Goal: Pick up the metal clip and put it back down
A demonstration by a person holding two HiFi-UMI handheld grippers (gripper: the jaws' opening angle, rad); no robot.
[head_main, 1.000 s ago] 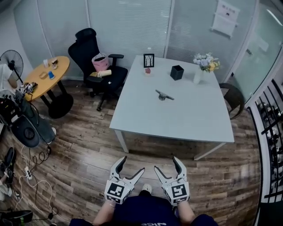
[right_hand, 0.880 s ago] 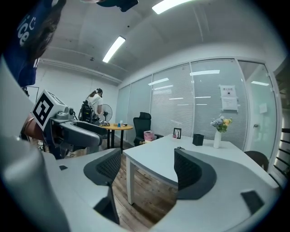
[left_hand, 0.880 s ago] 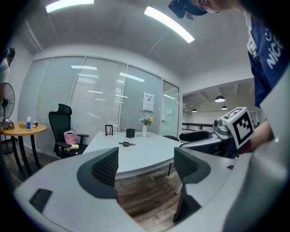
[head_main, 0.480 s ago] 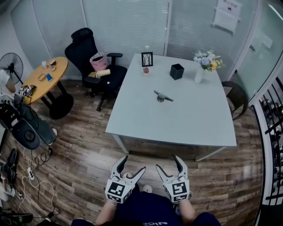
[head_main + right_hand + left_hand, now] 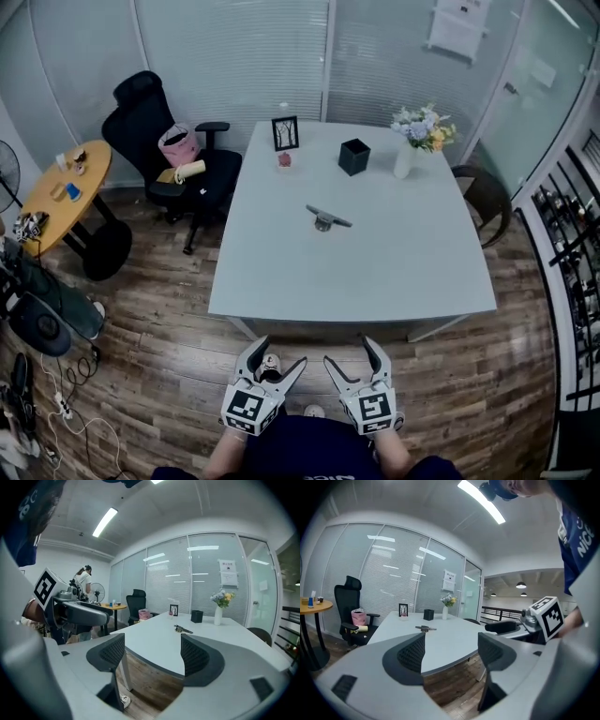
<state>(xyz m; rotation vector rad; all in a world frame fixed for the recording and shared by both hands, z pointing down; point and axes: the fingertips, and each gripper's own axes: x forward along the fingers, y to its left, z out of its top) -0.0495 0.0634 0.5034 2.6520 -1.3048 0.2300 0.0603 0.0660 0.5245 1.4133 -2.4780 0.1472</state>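
The metal clip (image 5: 327, 218) lies flat near the middle of the white table (image 5: 356, 272), and shows small in the left gripper view (image 5: 424, 628) and the right gripper view (image 5: 183, 629). Both grippers hang over the wooden floor, short of the table's near edge and far from the clip. My left gripper (image 5: 279, 352) (image 5: 451, 651) has its jaws wide apart but closing, with nothing between them. My right gripper (image 5: 349, 350) (image 5: 152, 653) is open and empty.
At the table's far end stand a photo frame (image 5: 285, 133), a black cup (image 5: 354, 157) and a vase of flowers (image 5: 412, 136). A black office chair (image 5: 155, 122) and a round wooden table (image 5: 61, 187) are to the left, a brown chair (image 5: 483, 197) to the right. Cables lie on the floor at far left.
The view has shifted closer to the table, which now sits lower and more central. Both grippers stay low in front of me, the left one's jaws a little narrower.
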